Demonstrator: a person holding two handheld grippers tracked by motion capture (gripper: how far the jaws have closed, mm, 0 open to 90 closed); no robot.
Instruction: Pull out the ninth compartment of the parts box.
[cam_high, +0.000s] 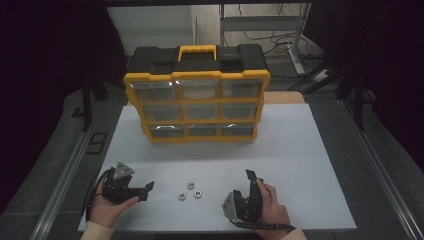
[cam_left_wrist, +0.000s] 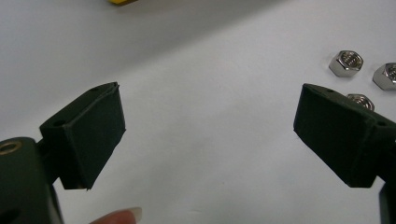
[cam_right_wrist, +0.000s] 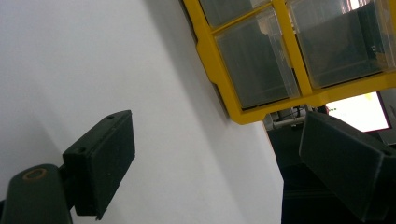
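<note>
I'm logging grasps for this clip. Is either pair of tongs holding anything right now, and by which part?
Nothing is held. The left tongs and the right tongs are both open and empty; the three nuts lie loose on the table between them.

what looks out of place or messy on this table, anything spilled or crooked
Only the three hex nuts lie loose on the white table, between the left gripper and the right gripper, outside the yellow drawer organizer. The organizer stands upright with all its drawers shut. Nothing looks spilled or damaged.
</note>
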